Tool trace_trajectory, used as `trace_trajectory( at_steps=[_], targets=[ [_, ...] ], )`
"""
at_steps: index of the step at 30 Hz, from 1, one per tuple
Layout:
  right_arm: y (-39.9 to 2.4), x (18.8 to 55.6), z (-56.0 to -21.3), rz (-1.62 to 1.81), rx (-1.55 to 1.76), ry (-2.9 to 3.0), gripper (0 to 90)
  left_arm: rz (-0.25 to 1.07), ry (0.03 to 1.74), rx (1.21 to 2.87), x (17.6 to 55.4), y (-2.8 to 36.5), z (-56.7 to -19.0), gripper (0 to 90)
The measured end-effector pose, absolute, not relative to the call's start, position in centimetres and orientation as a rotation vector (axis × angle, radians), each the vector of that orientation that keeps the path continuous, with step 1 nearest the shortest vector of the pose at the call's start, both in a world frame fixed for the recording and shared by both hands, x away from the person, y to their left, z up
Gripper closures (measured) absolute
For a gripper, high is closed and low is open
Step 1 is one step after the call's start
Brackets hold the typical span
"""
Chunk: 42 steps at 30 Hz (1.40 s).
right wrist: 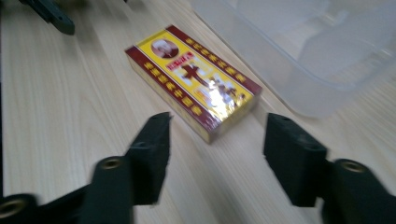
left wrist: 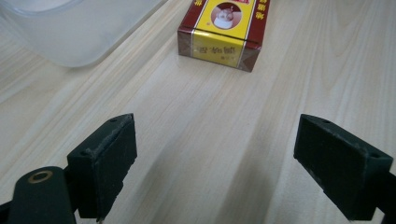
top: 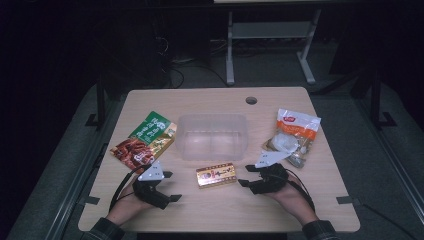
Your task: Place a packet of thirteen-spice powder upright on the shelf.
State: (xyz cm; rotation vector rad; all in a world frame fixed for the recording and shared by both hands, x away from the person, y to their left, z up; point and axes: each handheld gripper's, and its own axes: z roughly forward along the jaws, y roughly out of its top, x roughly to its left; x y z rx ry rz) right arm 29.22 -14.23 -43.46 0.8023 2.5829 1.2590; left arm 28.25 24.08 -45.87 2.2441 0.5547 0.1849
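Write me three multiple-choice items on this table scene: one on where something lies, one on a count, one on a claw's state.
1. Where does the red-and-yellow box lie?
A. inside the clear tub
B. on the table, on the person's side of the clear tub
C. on the green packet

2. How many snack packets lie on the table?
A. two
B. four
C. none

3. How is the right claw?
A. shut on the box
B. open, holding nothing
C. shut on a packet

Answers: B, the box sits on bare wood near the tub; A, green packet left, orange-and-white packet right; B, its jaws stand apart.
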Motion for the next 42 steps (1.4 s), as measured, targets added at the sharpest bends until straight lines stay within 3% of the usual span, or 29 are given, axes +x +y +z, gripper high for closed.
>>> trace_trajectory(
  at_steps=[4,5,6,8,11,42],
  targets=[
    [-13.1,29.8,-43.3,1.274,0.785,2.578,63.3,0.185,0.552,2.245,28.1,24.2,-45.8,12.7],
    [-13.1,29.8,-43.3,1.274,0.785,2.578,63.3,0.19,0.556,2.241,28.2,24.3,-45.8,12.7],
    [-12.7,30.2,-43.3,1.277,0.788,2.573,73.4,0.189,0.558,2.23,28.2,24.3,-45.7,12.7],
    [-12.4,30.4,-43.2,1.292,0.795,2.558,82.2,0.194,0.559,2.227,28.2,24.3,-45.6,12.6],
    [-11.7,30.9,-43.2,1.311,0.797,2.559,89.4,0.19,0.556,2.221,28.1,24.3,-45.5,12.7],
    [-7.5,34.2,-45.2,1.203,0.708,2.509,89.8,0.147,0.542,2.233,28.0,24.0,-45.9,12.9]
  ],
)
